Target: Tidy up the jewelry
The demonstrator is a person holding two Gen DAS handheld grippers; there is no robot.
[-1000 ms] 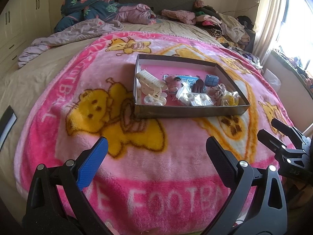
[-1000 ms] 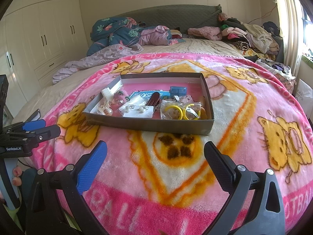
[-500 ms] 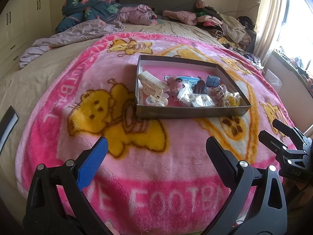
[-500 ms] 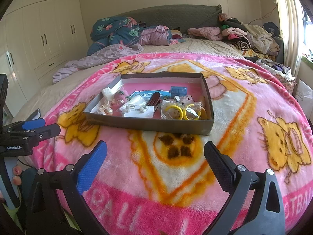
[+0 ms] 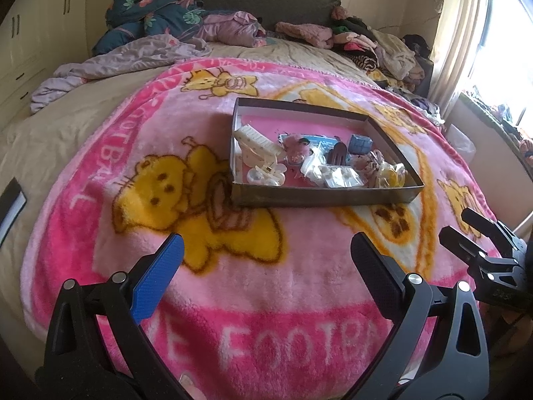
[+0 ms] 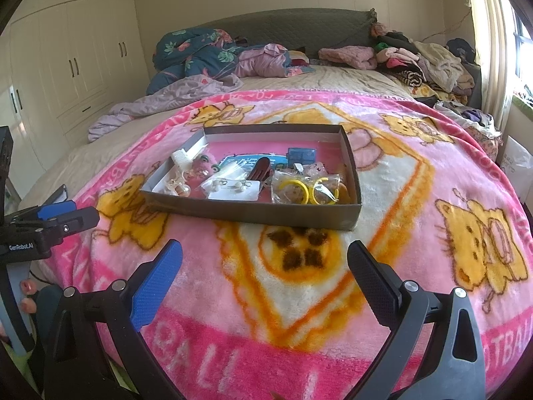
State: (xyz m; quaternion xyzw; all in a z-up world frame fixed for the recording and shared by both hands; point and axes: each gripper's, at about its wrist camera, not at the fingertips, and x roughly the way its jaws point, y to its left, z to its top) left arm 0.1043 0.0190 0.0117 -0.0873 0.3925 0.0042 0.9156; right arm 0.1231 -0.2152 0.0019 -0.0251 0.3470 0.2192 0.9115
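While I hold both grippers low at the near blanket (image 5: 266, 283) edge, left gripper (image 5: 263, 260) and right gripper (image 6: 265, 263) are spread wide, empty. Farther out, tray (image 6: 253, 211) w/ jewelry, yellow hoops (image 6: 308, 191) in bag, maybe earrings.

Box's (image 6: 286, 214) small jewelry too tangled, indistinct.

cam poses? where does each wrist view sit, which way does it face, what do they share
Left wrist: on the left gripper, low at the bed's foot, facing the headboard; shows its own open fingers, and the right gripper at right.
Right wrist: on the right gripper, same direction, further right; own open fingers, left gripper at left.
Shared: jewelry box on the pink blanket.
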